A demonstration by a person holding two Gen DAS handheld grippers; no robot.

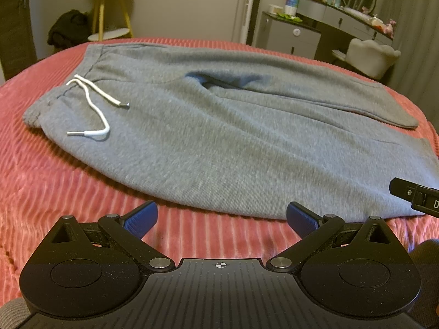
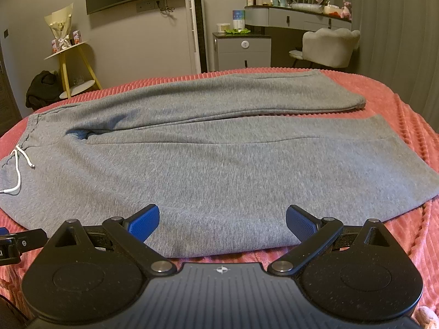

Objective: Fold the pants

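Grey sweatpants [image 1: 219, 137] lie flat on a pink ribbed bedspread [image 1: 55, 192], waistband to the left with a white drawstring [image 1: 90, 104], legs running right. The far leg lies apart from the near leg. My left gripper [image 1: 222, 218] is open and empty, just short of the near edge of the pants. My right gripper [image 2: 222, 223] is open and empty over the near edge of the near leg [image 2: 219, 186]. The drawstring also shows in the right wrist view [image 2: 17, 170]. The right gripper's body shows at the right edge of the left wrist view [image 1: 417, 200].
A yellow-legged side table [image 2: 74, 63] with a bouquet and a dark bundle [image 2: 41, 87] stand beyond the bed at left. A white tower fan [image 2: 196, 27], a grey cabinet [image 2: 241, 52], a dressing table [image 2: 299, 16] and a pale chair [image 2: 329, 46] stand behind.
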